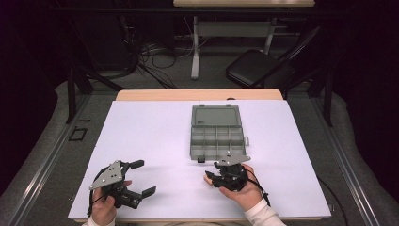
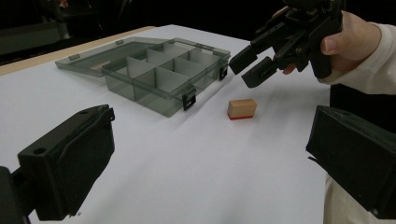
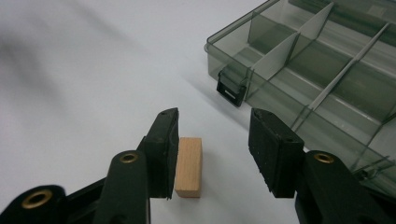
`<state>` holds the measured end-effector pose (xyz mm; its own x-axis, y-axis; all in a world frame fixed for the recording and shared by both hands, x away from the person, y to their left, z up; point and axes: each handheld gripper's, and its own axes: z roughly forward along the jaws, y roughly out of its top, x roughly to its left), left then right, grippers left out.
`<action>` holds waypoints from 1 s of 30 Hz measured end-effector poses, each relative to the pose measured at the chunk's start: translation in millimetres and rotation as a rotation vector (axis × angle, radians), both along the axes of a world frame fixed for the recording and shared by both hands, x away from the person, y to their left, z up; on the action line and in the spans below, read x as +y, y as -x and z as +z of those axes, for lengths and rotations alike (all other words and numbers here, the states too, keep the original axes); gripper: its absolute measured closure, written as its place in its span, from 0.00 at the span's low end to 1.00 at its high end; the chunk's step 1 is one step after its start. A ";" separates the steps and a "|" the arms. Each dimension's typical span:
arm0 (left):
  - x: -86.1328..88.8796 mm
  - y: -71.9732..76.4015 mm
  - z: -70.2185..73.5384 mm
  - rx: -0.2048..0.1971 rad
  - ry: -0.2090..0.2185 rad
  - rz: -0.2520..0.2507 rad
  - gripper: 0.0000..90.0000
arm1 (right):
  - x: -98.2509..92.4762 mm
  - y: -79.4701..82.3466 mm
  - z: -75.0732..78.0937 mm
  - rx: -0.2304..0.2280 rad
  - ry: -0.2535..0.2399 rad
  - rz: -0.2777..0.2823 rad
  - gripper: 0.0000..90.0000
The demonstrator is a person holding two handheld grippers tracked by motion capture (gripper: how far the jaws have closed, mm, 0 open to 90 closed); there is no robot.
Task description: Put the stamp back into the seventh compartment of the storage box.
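A small light wooden block [image 2: 242,108] with a red lower edge lies on the white table just in front of an open grey compartment box [image 2: 154,79]. My right gripper [image 2: 250,69] hovers over the block with its jaws apart. In the right gripper view the block [image 3: 189,165] sits between the jaws, close beside the left one, and the pads do not press on it. My left gripper [image 1: 143,177] rests open near the table's front left with nothing between its fingers. It points across at the block and at the right gripper [image 1: 211,178].
The box [image 1: 217,141] lies mid-table with its lid [image 1: 216,115] folded back flat; its compartments look empty and a black latch [image 3: 230,91] faces me. White table surface [image 1: 155,136] stretches left of it. A folding chair [image 1: 259,68] stands beyond the table.
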<state>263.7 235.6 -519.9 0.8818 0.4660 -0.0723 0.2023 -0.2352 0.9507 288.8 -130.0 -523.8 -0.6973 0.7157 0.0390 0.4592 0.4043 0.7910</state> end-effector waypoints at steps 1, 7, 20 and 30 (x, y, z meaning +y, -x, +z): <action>0.0 0.0 0.0 0.000 0.000 0.000 0.01 | 0.5 0.2 -0.9 0.003 0.004 0.001 0.60; 0.2 -0.2 0.0 0.002 -0.001 -0.001 0.01 | 4.1 2.1 -7.3 0.021 0.003 -0.013 0.63; 0.0 -0.3 -0.3 0.002 -0.002 0.001 0.01 | 11.9 5.8 -14.0 0.032 0.020 -0.021 0.67; -0.3 -0.7 -0.7 0.003 -0.003 0.000 0.01 | 13.7 6.1 -17.7 0.050 0.023 -0.012 0.72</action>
<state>264.3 235.3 -520.5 0.8815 0.4665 -0.0733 0.2051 -0.2383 0.9493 282.7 -116.3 -541.5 -0.6861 0.7252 0.0571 0.5027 0.4159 0.7578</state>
